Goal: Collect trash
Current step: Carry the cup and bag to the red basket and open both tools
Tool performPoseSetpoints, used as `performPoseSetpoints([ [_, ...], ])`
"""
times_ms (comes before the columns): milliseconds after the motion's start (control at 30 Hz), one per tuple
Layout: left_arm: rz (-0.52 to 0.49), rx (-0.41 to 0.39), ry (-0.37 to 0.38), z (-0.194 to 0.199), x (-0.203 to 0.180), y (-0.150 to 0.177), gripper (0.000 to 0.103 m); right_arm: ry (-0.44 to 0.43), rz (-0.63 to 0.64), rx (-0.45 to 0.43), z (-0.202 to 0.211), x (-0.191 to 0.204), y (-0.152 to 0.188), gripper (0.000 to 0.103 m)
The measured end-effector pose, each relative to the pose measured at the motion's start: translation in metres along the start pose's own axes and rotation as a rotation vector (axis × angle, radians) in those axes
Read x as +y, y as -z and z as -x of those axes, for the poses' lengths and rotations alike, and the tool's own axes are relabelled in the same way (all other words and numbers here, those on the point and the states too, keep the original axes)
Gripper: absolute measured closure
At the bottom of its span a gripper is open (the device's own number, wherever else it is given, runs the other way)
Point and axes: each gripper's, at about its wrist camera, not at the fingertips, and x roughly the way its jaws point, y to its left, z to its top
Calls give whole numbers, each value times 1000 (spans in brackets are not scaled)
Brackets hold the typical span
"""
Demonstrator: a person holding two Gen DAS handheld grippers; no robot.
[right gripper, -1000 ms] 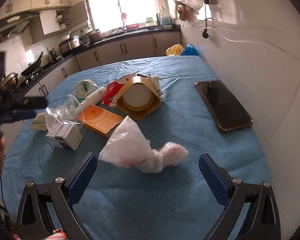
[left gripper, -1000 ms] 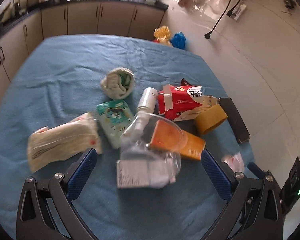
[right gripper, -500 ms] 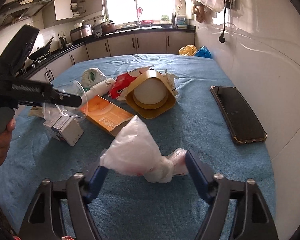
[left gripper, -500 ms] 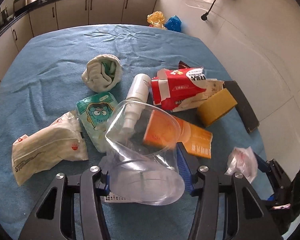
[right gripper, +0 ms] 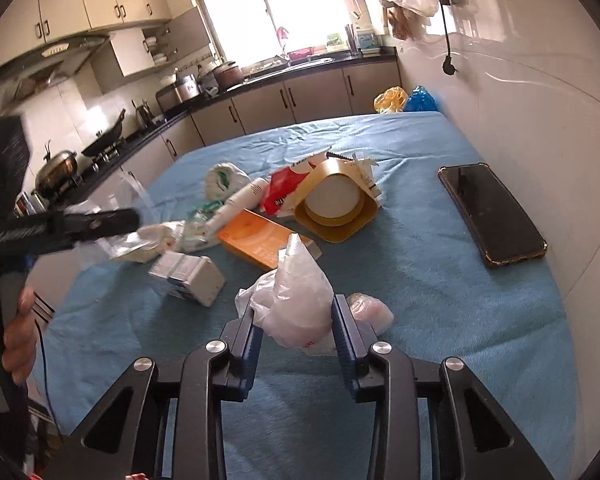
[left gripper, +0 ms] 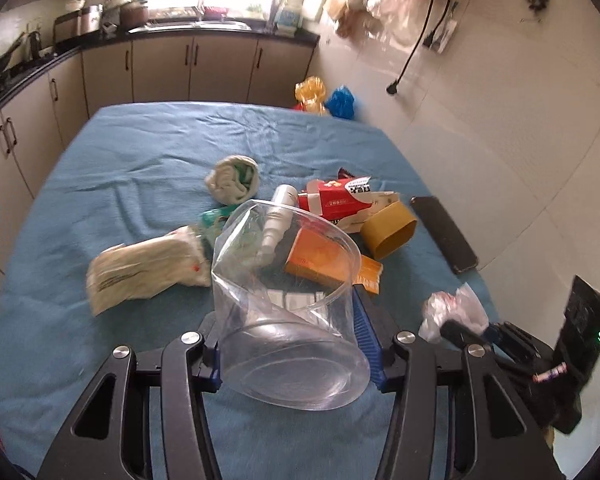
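My left gripper (left gripper: 290, 332) is shut on a clear plastic cup (left gripper: 292, 364), which hangs tilted above the blue cloth with its mouth facing away. My right gripper (right gripper: 296, 322) has a crumpled white plastic bag (right gripper: 296, 292) between its blue pads, and its jaws are closing on it; the bag bulges up between them. In the left wrist view that bag (left gripper: 452, 312) shows at the right gripper's tip. More trash lies in a heap ahead: an orange box (right gripper: 256, 240), a yellow tub (right gripper: 336, 204), a red carton (left gripper: 340, 200), a white bottle (left gripper: 278, 216) and a paper packet (left gripper: 140, 268).
A black phone (right gripper: 492, 212) lies near the table's right edge by the white wall. A small white box (right gripper: 192, 276) sits on the blue cloth (right gripper: 440, 340) left of my right gripper. A wadded white-green bag (left gripper: 232, 178) lies behind the heap. Kitchen cabinets run along the far side.
My left gripper closed on the clear cup and lifted it off the small white box. My right gripper went from wide open to closing around the white plastic bag.
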Motion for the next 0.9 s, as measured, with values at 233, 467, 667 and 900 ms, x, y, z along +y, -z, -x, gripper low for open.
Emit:
performPoseSetpoints([
  [233,86,-73,-25,67,38,34,52,-38,26,-19,21,28,-2,67],
  [467,208,-158,-207,134,107,87,52,-128,109,3,20,88,2,67],
  [667,367,-178,-396,174,184,142,52,-267,200,70,-6,165,13,66],
  [900,526,-171,-570,197,260,205,52,-442,295,179,-45,267,30,66],
])
